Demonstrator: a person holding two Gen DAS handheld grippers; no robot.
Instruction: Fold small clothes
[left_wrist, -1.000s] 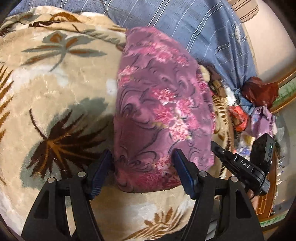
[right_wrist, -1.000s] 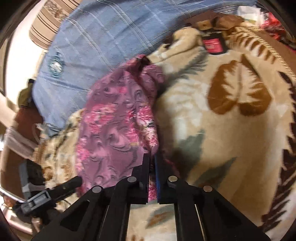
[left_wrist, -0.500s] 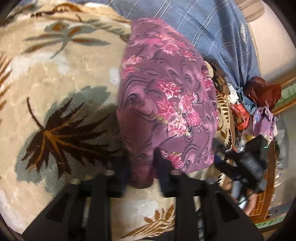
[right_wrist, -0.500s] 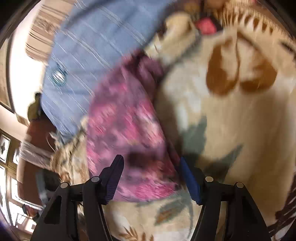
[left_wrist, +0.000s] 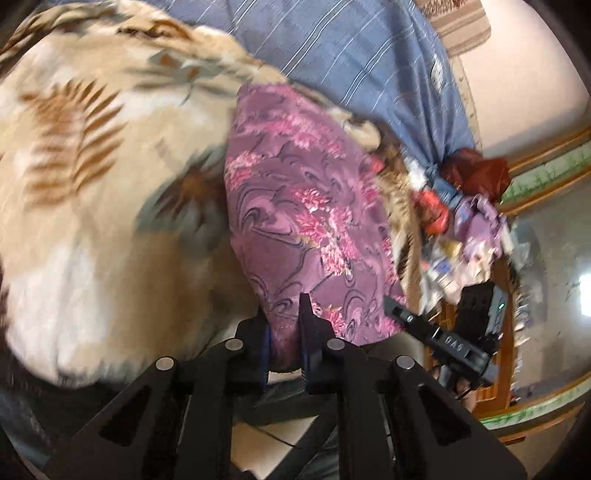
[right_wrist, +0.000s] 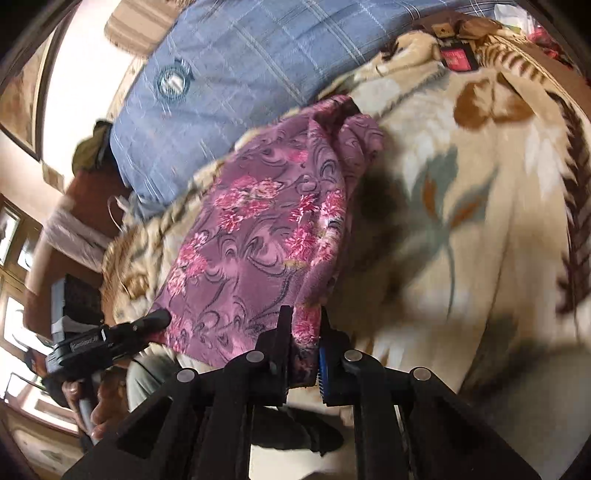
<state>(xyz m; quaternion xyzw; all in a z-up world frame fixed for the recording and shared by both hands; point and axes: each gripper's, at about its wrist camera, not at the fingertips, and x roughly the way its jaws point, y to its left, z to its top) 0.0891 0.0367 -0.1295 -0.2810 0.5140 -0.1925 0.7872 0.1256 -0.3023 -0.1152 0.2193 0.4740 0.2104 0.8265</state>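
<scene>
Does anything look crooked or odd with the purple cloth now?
The far end of the purple floral cloth is bunched and rumpled near the blue striped sheet, not flat. The left gripper and right gripper each pinch a near corner.

the left tongs (left_wrist: 283, 314), wide open a second ago, are now clamped on the near edge of the purple floral garment (left_wrist: 303, 221). the right tongs (right_wrist: 306, 325), opened meanwhile, are again clamped on its other near corner, which is lifted off the blanket (right_wrist: 480, 221).
</scene>
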